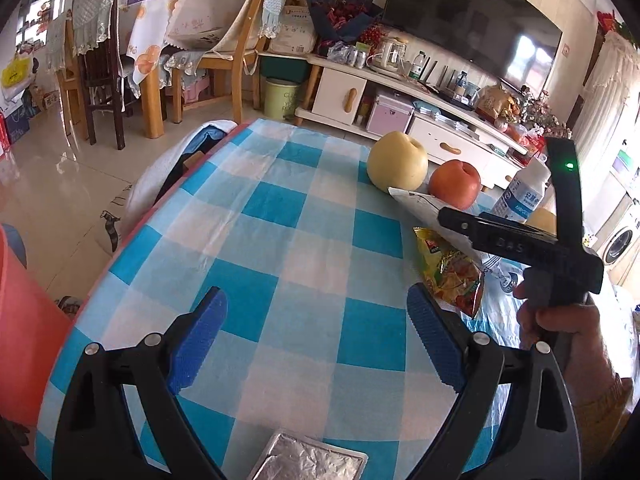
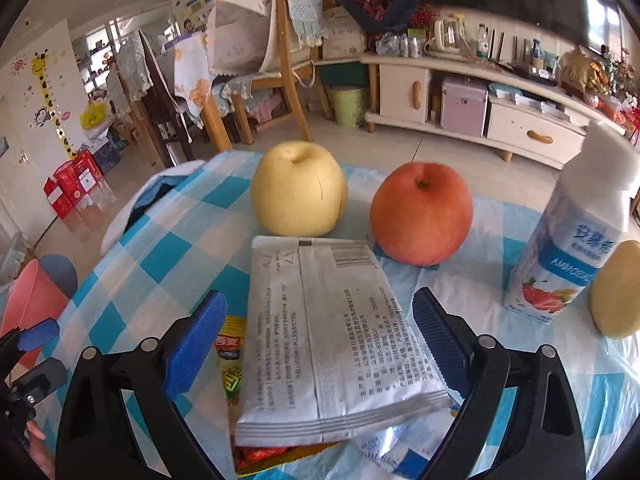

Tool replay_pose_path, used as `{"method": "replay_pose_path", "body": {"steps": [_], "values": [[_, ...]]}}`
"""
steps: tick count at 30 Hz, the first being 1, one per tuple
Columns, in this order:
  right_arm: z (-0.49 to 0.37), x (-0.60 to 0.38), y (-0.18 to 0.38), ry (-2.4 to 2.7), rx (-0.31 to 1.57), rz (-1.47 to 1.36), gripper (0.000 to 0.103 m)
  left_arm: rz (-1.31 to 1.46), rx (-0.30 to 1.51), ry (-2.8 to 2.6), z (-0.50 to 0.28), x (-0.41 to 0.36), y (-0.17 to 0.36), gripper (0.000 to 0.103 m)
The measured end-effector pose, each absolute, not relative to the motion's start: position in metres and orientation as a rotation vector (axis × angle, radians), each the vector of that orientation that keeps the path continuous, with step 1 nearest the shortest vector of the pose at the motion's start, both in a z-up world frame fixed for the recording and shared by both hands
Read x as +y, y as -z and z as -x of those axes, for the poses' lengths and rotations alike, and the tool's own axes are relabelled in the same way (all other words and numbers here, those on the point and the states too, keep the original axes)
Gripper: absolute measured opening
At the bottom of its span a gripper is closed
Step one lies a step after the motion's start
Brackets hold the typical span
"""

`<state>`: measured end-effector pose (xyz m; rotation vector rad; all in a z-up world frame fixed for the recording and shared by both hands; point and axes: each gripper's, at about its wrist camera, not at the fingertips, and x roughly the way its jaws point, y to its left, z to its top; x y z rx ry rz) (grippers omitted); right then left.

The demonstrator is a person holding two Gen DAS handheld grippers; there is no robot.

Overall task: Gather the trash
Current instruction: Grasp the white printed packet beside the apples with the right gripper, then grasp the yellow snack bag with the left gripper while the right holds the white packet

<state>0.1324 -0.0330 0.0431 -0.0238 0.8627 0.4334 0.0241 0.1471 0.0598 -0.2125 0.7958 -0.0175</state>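
We held our right gripper (image 2: 316, 344) wide around the white sachet (image 2: 328, 336), poised to grasp; closing came next. Our left gripper (image 1: 316, 340) gaped empty.

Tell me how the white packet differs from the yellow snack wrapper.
The white packet is plain with small black print; the yellow snack wrapper is shiny and colourful. The packet lies on top, between the right hand-held gripper's open fingers; the wrapper lies mostly hidden beneath it. Both are flat packets on the checked tablecloth.
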Motion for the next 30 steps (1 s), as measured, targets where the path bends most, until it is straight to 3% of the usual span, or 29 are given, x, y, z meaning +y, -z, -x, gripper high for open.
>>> {"method": "replay_pose_path", "body": {"steps": [2,10,24,30], "values": [[-0.14,-0.032,-0.032,-0.469,0.902,0.029,0.093,0.221,0.804,0.03,-0.025,0.145,-0.058,0.092],[-0.122,-0.036,-0.025,-0.528,0.886,0.018,0.076,0.253,0.842,0.058,-0.028,0.14,-0.053,0.092],[-0.023,-0.025,-0.029,-0.571,0.906,0.097,0.075,0.344,0.844,0.154,-0.027,0.143,-0.054,0.092],[0.015,-0.042,-0.049,-0.524,0.875,0.004,0.074,0.366,0.831,0.262,-0.022,0.144,-0.057,0.092]]}}
